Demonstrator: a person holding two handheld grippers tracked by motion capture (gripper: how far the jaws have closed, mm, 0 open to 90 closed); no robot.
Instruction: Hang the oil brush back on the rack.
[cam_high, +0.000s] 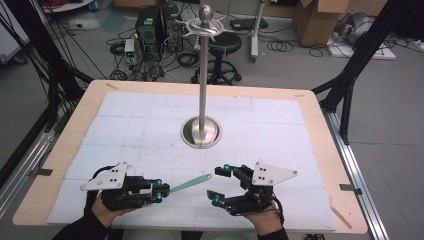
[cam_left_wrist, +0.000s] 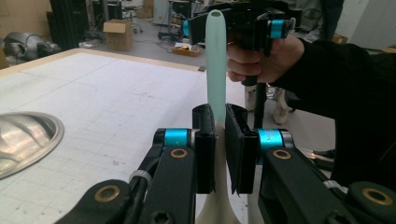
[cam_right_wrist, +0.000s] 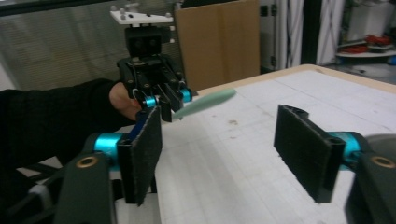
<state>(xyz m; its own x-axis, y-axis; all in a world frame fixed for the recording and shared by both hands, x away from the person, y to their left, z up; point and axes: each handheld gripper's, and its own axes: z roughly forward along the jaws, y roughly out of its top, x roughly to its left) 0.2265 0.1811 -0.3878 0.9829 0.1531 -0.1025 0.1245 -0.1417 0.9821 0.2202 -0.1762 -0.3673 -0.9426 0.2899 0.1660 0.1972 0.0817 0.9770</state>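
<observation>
While the left gripper (cam_high: 159, 190) is clamped on the wide end of a pale green spatula (cam_high: 190, 183), the slim handle projects from its jaws toward the right gripper (cam_high: 220, 184), whose jaws stand wide apart with nothing between them. The spatula's long axis runs roughly along the near edge of the table (cam_high: 65, 150), rising slightly toward its free tip, which lies just short of the right gripper; the right hand is thus the nearer one to receive it. Behind both, a tall metal stand (cam_high: 202, 75) rises from a round base at mid-table, well apart from the spatula. The high view gives this layout and the gap between tip and open jaws. The left gripper view shows what that view cannot: both pads pressed against the spatula where green shades to cream, and the right hand (cam_left_wrist: 259, 58) beyond its tip. The right gripper view shows the spatula pointing obliquely toward the open jaws, off to their left side.
</observation>
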